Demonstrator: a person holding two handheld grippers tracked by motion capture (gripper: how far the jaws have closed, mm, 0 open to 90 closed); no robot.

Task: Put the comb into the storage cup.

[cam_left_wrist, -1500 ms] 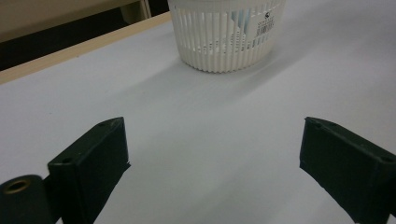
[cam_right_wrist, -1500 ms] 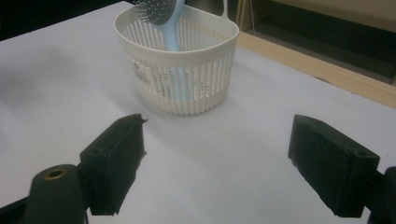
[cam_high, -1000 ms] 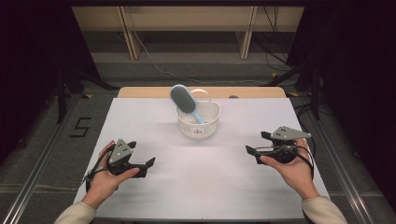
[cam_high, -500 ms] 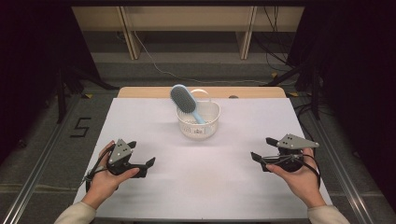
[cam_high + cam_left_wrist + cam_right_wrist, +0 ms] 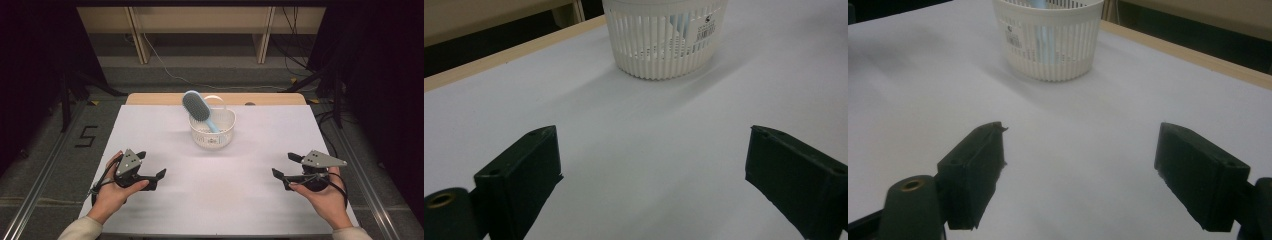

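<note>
A white slatted basket [image 5: 212, 131] stands at the middle back of the white table sheet [image 5: 215, 190]. A light blue hairbrush [image 5: 197, 108] leans in it, bristle head sticking up and to the left. My left gripper [image 5: 151, 175] rests open at the front left, held by a hand, with nothing between its jaws. At the front right my right gripper [image 5: 285, 167] is open and empty too. The left gripper view shows the basket [image 5: 664, 37] ahead beyond the spread jaws. The right gripper view also has the basket [image 5: 1048, 37] ahead.
The table's wooden back edge [image 5: 270, 99] runs behind the basket. Dark floor with cables and table legs lies beyond. A floor mark "5" [image 5: 86, 136] sits to the left of the table.
My right gripper has drawn back toward the near edge and slightly right. The left gripper, basket and brush have stayed put.
</note>
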